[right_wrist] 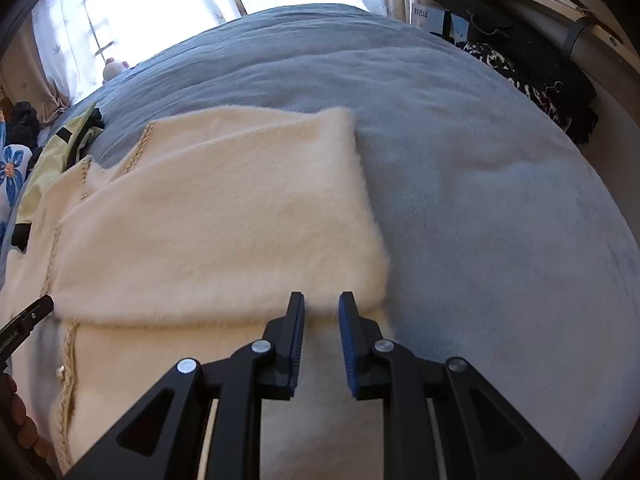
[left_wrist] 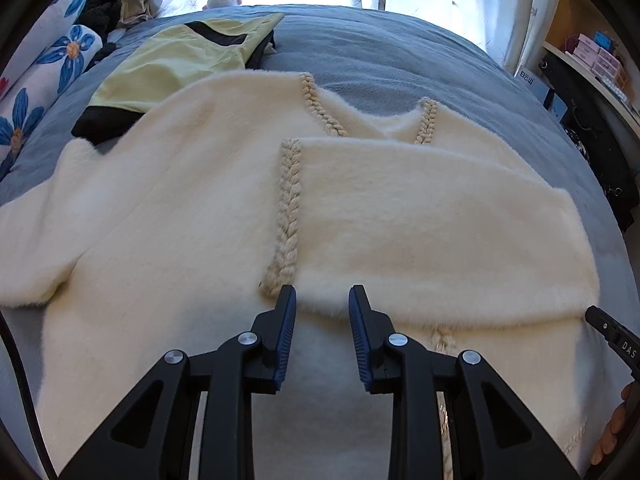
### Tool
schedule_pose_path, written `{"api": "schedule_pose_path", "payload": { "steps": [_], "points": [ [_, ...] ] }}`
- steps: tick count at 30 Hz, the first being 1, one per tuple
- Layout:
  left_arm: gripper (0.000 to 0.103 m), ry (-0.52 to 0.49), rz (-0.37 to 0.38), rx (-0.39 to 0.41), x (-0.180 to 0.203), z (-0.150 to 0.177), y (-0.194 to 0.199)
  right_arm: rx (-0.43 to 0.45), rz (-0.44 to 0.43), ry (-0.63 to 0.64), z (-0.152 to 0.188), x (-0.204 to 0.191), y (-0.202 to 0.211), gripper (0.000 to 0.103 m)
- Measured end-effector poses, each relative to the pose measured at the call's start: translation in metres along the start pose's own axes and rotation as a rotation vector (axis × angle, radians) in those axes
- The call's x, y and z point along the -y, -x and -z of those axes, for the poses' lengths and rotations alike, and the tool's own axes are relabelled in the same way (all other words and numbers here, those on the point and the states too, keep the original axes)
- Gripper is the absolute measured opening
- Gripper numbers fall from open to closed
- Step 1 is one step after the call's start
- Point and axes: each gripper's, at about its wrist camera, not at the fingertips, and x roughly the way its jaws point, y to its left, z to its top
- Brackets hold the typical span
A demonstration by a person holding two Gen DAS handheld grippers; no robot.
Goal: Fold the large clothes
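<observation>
A fluffy cream knit cardigan with braided trim [left_wrist: 192, 216] lies flat on the grey-blue bedspread [left_wrist: 380, 52], its right side folded inward. The left gripper [left_wrist: 322, 300] and right gripper [right_wrist: 322, 304] hover at the fold's near edge, jaws slightly parted, gripping nothing. A pale yellow-and-black garment [left_wrist: 172, 64] lies beyond.

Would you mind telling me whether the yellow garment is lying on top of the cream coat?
No, the yellow garment lies behind the cream coat, whose furry edge overlaps its black cuff.
</observation>
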Motion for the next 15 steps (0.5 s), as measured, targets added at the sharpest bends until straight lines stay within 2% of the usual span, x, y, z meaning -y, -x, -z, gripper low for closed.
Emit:
{"api": "schedule_pose_path", "payload": {
  "steps": [9,15],
  "points": [
    [0.026,0.014,-0.003,0.006,-0.018,0.033,0.046,-0.017,-0.056,-0.008,0.035,-0.015,0.031,0.017],
    [0.026,0.022,0.023,0.022,-0.034,0.059,0.088,-0.011,-0.101,0.006,0.059,-0.035,0.056,0.017]
  ]
}}
